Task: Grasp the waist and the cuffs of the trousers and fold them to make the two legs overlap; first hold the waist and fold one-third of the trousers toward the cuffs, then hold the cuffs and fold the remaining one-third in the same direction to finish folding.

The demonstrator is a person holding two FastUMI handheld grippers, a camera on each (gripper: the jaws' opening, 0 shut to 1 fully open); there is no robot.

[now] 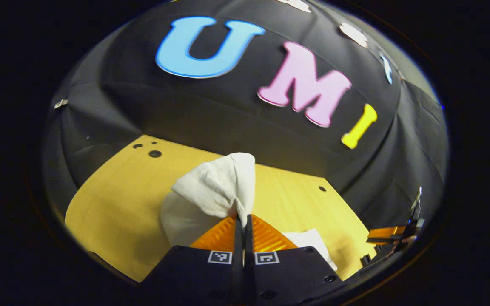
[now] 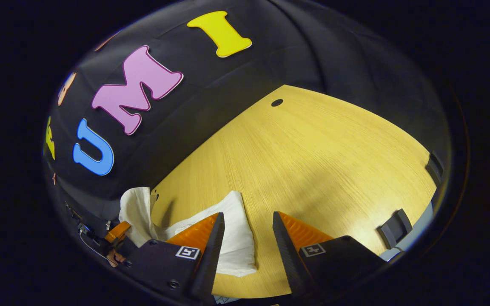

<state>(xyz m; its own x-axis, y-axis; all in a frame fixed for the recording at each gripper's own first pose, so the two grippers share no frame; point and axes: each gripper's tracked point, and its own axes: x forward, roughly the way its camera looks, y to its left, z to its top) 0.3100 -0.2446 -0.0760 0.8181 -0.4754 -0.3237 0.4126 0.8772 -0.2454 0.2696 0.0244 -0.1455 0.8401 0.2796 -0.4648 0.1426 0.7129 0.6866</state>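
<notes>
The white trousers (image 1: 211,193) rise in a bunched peak off the yellow wooden table (image 1: 117,204). My left gripper (image 1: 243,221) is shut on an edge of that cloth and holds it lifted. Another part of the trousers (image 1: 309,240) lies flat to the right of its fingers. In the right gripper view the trousers (image 2: 234,238) lie on the table (image 2: 313,161), partly under the left finger. My right gripper (image 2: 248,233) is open just above the table, with only bare wood between its fingers. It also appears in the left gripper view as the right gripper (image 1: 391,233) at the far right edge.
The black cloth wall (image 1: 228,114) closes the table's far side. Small dark holes (image 1: 155,153) dot the tabletop; another hole (image 2: 277,102) sits near its far corner. Two dark clips (image 2: 394,227) sit on the table's right edge.
</notes>
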